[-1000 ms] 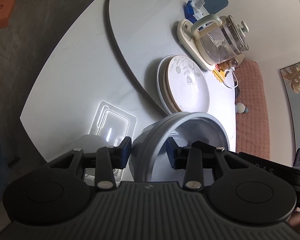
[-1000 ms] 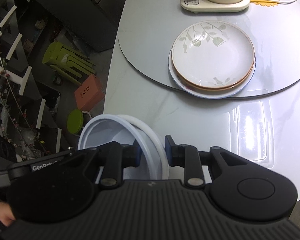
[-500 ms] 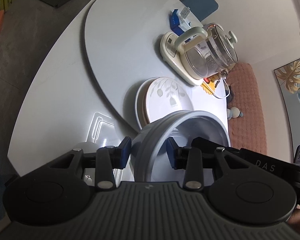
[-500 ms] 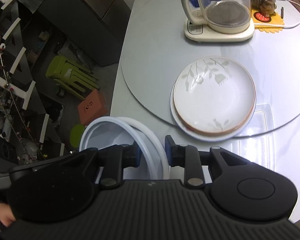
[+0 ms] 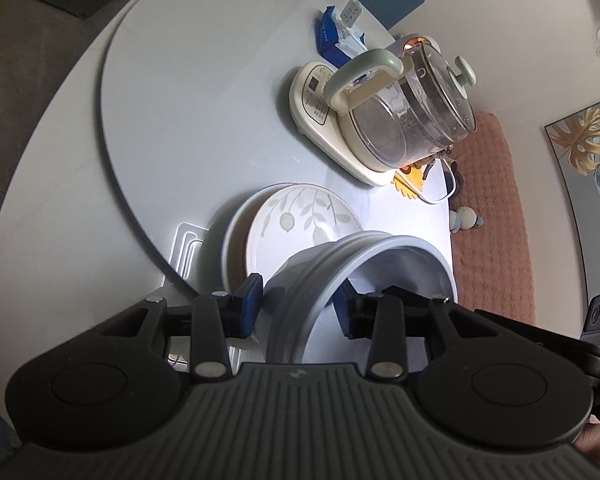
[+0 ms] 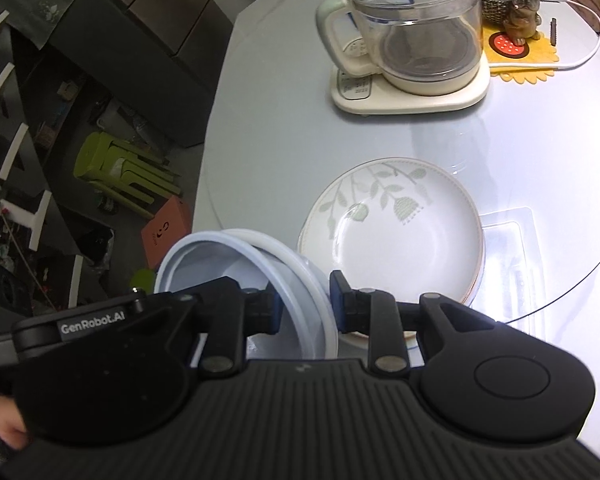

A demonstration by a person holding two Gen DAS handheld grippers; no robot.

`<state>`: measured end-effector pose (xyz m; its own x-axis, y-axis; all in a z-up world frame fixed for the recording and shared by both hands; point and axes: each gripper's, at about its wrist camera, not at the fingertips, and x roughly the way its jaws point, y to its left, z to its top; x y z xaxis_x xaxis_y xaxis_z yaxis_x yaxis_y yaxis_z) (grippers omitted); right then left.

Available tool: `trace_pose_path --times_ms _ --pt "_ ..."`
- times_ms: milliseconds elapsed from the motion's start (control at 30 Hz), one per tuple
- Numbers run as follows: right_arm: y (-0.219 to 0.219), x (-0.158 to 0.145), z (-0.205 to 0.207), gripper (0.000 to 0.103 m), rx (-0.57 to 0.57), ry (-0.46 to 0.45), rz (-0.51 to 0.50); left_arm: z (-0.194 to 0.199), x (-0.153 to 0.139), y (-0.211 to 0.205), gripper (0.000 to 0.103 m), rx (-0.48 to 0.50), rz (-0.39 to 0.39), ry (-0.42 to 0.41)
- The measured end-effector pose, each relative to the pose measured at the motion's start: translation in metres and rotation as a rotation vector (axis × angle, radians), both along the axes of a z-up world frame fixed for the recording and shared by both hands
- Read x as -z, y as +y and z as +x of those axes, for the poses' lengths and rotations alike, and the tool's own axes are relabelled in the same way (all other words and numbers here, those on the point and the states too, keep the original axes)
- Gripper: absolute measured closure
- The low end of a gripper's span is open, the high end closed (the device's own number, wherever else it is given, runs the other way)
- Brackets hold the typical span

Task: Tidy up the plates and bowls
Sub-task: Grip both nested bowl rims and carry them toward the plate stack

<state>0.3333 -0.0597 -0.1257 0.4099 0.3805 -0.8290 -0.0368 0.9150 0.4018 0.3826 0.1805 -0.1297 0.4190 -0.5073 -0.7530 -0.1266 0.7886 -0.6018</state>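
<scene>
Both claws loaded, both over the table edge nearest us; we read this as a carry toward the plate stack (image 6: 396, 240), not yet a set-down.

Left gripper (image 5: 298, 304): jaws partly closed across the wall of a grey bowl (image 5: 380, 264), one pad outside, one inside the rim; bowl tilted, mouth toward 2 o'clock. We judge the rim pinch is chosen because the bowl is too wide to span; the tilt follows from hanging it by one wall.

Right gripper (image 6: 304, 308): jaws nearly together, clamped the same way on the rim of a white bowl (image 6: 236, 264); bowl hangs at 9 o'clock of the stack, partly over the floor beyond the table (image 6: 284, 128) edge.

Plate stack sits on the round turntable (image 5: 188, 96), near its rim, at 12 o'clock of the left claw and 1 o'clock of the right; leaf-patterned plate on top, largest plate at bottom, which we take as deliberate nesting for stability.

Count, as far as we can see:
- bowls: two, one per claw;
- plates: three rims visible in the left view; any further one we cannot tell;
- kettle (image 6: 416, 28) on its base: one, at 12 o'clock beyond the stack;
- clear plastic tray (image 6: 512, 248): one, beside the stack, seemingly beneath the turntable glass.

Our guess: bowls go on or beside the plates; kettle leaves little room behind.
</scene>
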Motion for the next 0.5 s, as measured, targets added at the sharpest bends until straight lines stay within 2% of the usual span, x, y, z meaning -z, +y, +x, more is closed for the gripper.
trace_pose_path --times_ms 367,500 --pt "-0.024 0.038 0.046 0.076 0.016 0.068 0.002 0.054 0.039 -0.033 0.060 0.036 0.059 0.057" --pt "-0.031 0.050 0.056 0.076 0.014 0.086 0.005 0.068 0.052 -0.037 0.060 0.045 0.054 0.080"
